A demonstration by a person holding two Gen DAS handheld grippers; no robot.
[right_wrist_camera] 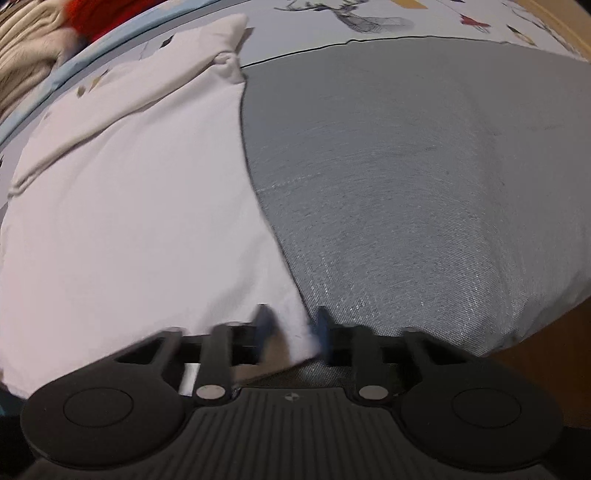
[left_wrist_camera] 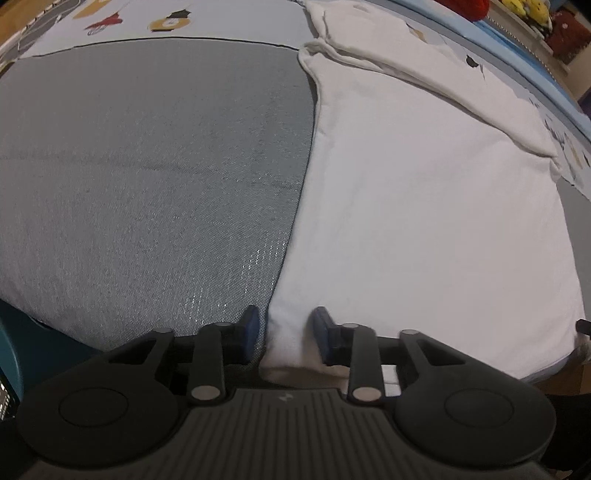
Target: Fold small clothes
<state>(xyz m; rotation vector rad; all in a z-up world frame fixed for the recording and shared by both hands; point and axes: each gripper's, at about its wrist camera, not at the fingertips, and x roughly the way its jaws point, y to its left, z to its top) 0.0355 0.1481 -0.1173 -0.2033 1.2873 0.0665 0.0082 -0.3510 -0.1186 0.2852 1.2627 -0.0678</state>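
Observation:
A white garment lies flat on a grey mat, its sleeves folded inward at the far end. My left gripper is open, its blue-padded fingers straddling the garment's near left corner. In the right wrist view the same white garment fills the left half on the grey mat. My right gripper is open, its fingers on either side of the garment's near right corner. The cloth sits between the jaws of both grippers without being pinched.
A light printed play mat with cartoon figures lies beyond the grey mat and also shows in the right wrist view. Red and beige clothes are piled at the far left. A teal object sits at the near left.

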